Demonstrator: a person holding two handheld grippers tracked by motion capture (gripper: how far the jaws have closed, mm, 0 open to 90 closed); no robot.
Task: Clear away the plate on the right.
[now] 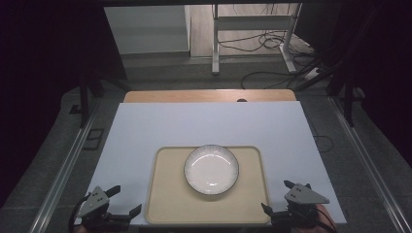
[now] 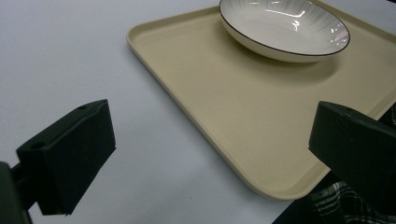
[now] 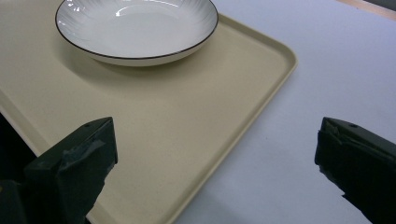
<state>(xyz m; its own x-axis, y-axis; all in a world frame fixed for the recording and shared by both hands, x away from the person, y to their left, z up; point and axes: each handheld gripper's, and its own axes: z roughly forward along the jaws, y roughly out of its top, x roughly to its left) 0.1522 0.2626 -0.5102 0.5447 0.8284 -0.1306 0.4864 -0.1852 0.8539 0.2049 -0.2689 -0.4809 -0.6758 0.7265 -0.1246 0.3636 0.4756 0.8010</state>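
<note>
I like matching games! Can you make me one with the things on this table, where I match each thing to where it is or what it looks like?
Things:
1. plate
2. tray
3. left claw
4. white sheet

Descriptions:
A. beige, with a raised rim
B. covers most of the tabletop, under the tray
C. white with a thin dark rim, sitting on the tray
D. open, at the near left corner of the tray

Pairs: 1-C, 2-A, 3-D, 4-B
</note>
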